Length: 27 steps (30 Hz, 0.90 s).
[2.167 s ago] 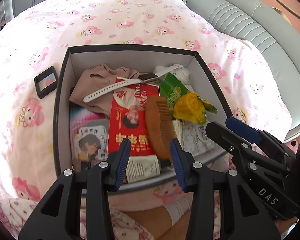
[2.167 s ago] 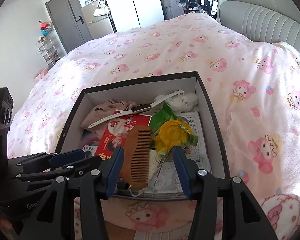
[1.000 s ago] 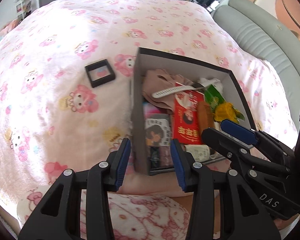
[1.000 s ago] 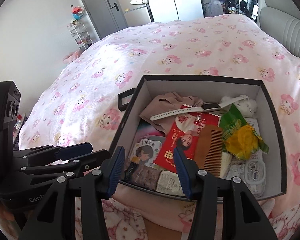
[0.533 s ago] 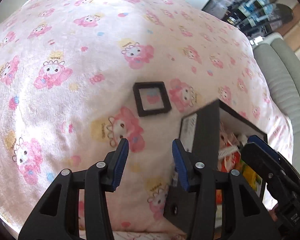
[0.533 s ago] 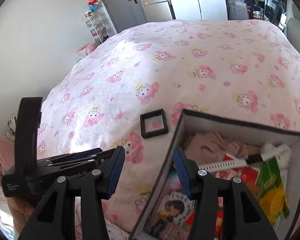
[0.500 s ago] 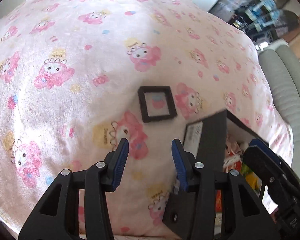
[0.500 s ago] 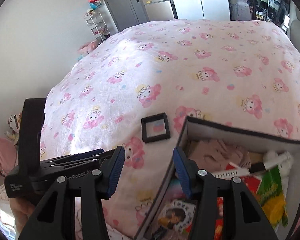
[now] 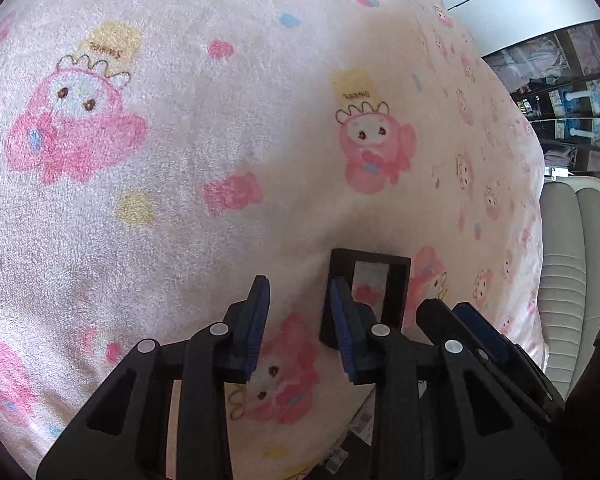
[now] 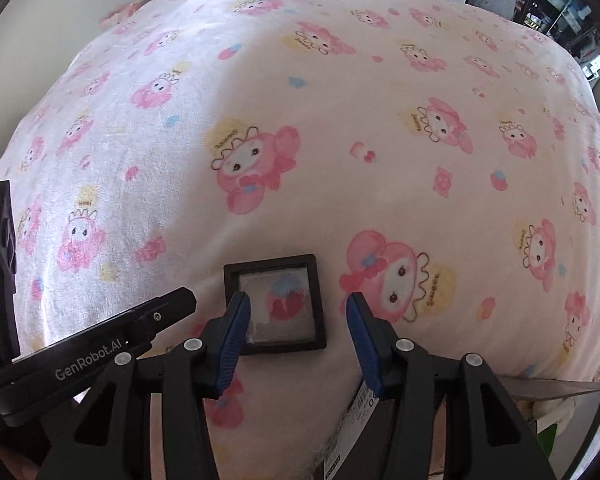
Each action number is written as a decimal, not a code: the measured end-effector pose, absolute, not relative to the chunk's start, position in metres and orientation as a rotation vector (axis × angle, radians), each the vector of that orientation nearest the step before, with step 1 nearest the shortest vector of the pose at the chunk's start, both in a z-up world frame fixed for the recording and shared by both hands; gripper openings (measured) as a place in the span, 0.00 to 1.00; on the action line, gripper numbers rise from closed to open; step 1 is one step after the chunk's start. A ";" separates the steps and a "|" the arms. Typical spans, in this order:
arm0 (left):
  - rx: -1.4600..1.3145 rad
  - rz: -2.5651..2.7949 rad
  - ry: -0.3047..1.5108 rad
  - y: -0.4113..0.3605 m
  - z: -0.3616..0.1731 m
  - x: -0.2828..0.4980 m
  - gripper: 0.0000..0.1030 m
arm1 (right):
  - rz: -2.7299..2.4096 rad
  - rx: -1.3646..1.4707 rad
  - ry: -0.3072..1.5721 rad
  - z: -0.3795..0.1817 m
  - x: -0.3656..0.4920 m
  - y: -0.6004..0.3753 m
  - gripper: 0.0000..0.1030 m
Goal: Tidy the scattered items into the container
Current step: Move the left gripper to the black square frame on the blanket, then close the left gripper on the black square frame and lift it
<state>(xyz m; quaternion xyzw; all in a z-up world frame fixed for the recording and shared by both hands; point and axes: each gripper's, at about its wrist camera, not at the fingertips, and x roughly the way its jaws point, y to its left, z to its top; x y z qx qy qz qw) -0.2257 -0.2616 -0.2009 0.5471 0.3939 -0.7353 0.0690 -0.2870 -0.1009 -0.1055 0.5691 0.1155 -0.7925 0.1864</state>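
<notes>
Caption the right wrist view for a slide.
Open right gripper poised over a small square black frame lying flat on the pink cartoon-print blanket.

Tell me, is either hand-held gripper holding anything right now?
Nothing is held. The right hand-held gripper is open above the black frame; the left hand-held gripper, just closing, is beside it, empty.

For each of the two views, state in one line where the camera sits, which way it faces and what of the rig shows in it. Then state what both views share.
Left wrist: sits on the left hand-held gripper, looking steeply down at the blanket; its own open fingers show, with nothing between them, and the right hand-held gripper's fingers at lower right.
Right wrist: sits on the right hand-held gripper, looking down at the blanket; its open fingers flank the frame, and the left one shows at lower left.
Shared: the frame, the blanket, each other's gripper.
</notes>
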 end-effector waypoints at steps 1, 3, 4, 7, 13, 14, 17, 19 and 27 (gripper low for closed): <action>1.631 -2.207 1.171 -0.263 -0.201 -0.223 0.29 | -2.216 1.588 0.324 -0.104 -0.288 -0.105 0.45; 1.631 -2.201 1.171 -0.264 -0.204 -0.221 0.29 | -2.208 1.562 0.363 -0.104 -0.289 -0.113 0.45; 1.633 -2.196 1.192 -0.264 -0.206 -0.220 0.29 | -2.201 1.560 0.387 -0.108 -0.291 -0.116 0.45; 1.647 -2.207 1.216 -0.260 -0.210 -0.218 0.28 | -2.155 1.665 0.341 -0.125 -0.302 -0.110 0.45; 1.678 -2.168 1.441 -0.257 -0.226 -0.219 0.23 | -2.118 1.757 0.345 -0.141 -0.311 -0.102 0.45; 1.672 -2.161 1.458 -0.260 -0.227 -0.219 0.23 | -2.106 1.772 0.355 -0.145 -0.313 -0.103 0.45; 1.655 -2.137 1.504 -0.265 -0.230 -0.218 0.23 | -2.092 1.806 0.385 -0.150 -0.316 -0.107 0.46; 1.650 -2.114 1.570 -0.272 -0.234 -0.218 0.24 | -2.042 1.810 0.400 -0.154 -0.315 -0.114 0.48; 1.667 -2.124 1.417 -0.285 -0.229 -0.214 0.29 | -1.887 1.803 0.192 -0.158 -0.297 -0.117 0.29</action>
